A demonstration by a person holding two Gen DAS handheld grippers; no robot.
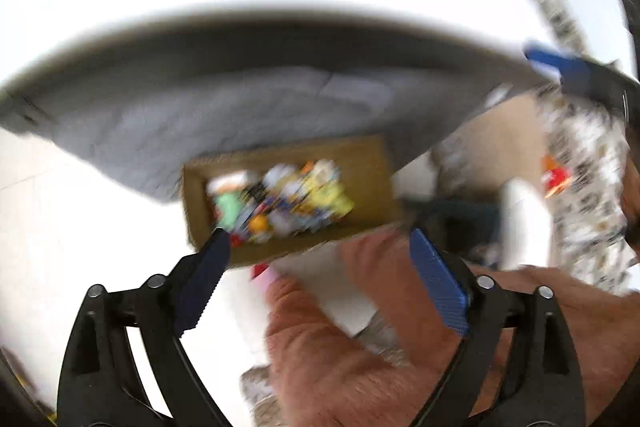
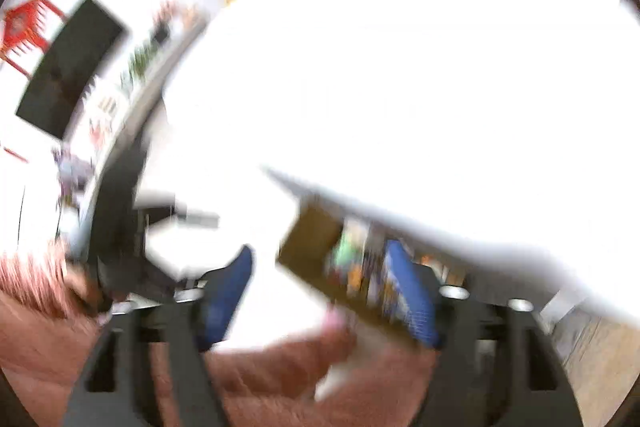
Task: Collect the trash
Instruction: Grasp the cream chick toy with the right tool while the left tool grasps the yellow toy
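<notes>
1. The left gripper [image 1: 320,267] has its blue-padded fingers [image 1: 202,283] spread wide with nothing between them; both views are badly smeared by motion.
2. The right gripper [image 2: 332,297] is also spread and carries nothing. Its fingers frame the box without touching it, as far as the blur lets me judge.
3. Just beyond the left fingers sits a cardboard box [image 1: 288,197] on the pale floor [image 1: 80,227], its far side close against the edge of a grey cushion or mattress [image 1: 200,115].
4. The trash [image 1: 280,203] lies inside the box: a mixed heap of coloured wrappers and scraps, green at the left end, yellow toward the right. Single pieces cannot be told apart.
5. A small pink-and-red scrap [image 1: 264,273] lies on the floor just outside the box's near wall; what it is I cannot tell.
6. Judgement: collection looks well advanced, with most pieces boxed and both grippers free. That scrap, and perhaps a reddish item [image 1: 556,179] on the patterned surface at far right, seem left.
</notes>
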